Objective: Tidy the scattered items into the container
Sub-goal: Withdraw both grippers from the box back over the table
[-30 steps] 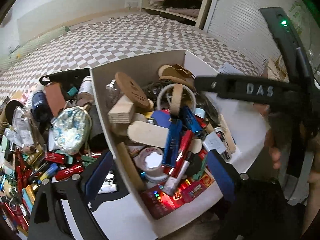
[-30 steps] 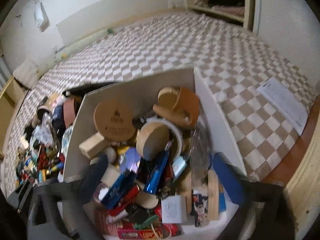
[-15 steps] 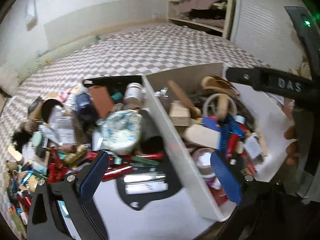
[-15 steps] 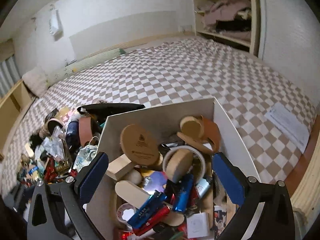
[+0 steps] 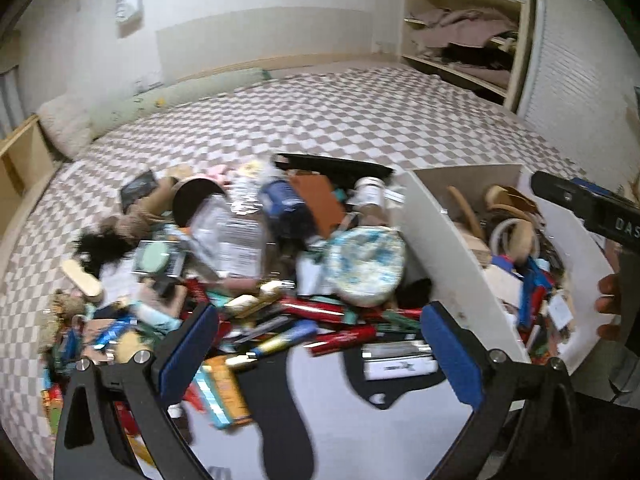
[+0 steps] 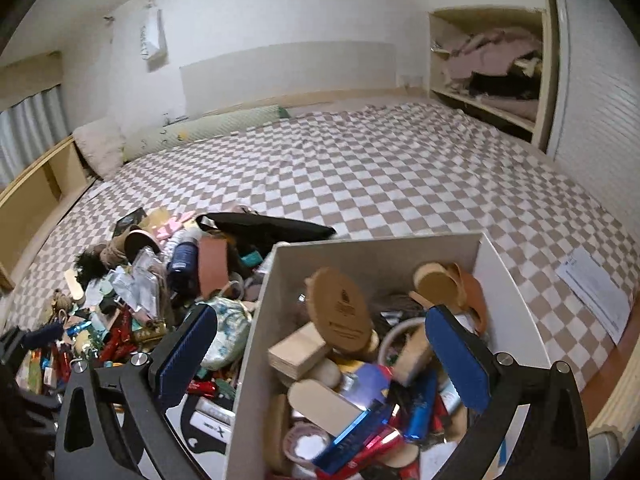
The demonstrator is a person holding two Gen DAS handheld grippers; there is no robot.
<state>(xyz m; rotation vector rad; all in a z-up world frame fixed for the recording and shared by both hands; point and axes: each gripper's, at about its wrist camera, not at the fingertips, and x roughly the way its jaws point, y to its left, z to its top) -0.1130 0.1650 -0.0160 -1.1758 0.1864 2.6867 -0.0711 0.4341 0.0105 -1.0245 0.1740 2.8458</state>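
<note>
A white box (image 5: 440,248) stands at the right in the left wrist view, full of small items. It fills the lower middle of the right wrist view (image 6: 384,256). A heap of scattered items (image 5: 224,264) lies left of it: a floral pouch (image 5: 364,268), a blue bottle (image 5: 284,208), red tubes (image 5: 340,336). My left gripper (image 5: 320,348) is open and empty above the front of the heap. My right gripper (image 6: 320,352) is open and empty above the box's left wall. The right gripper's black body (image 5: 588,208) shows at the right edge of the left wrist view.
A white table surface (image 5: 352,432) with a black flat shape (image 5: 280,408) lies under the left gripper. A checkered bed (image 6: 360,176) spreads behind the heap. A wooden shelf (image 6: 28,196) stands at left, an open closet (image 6: 492,68) at back right. A paper sheet (image 6: 596,288) lies right of the box.
My left gripper has swung left from over the box to over the heap. My right gripper has pulled back and up from the box, its view shifting left.
</note>
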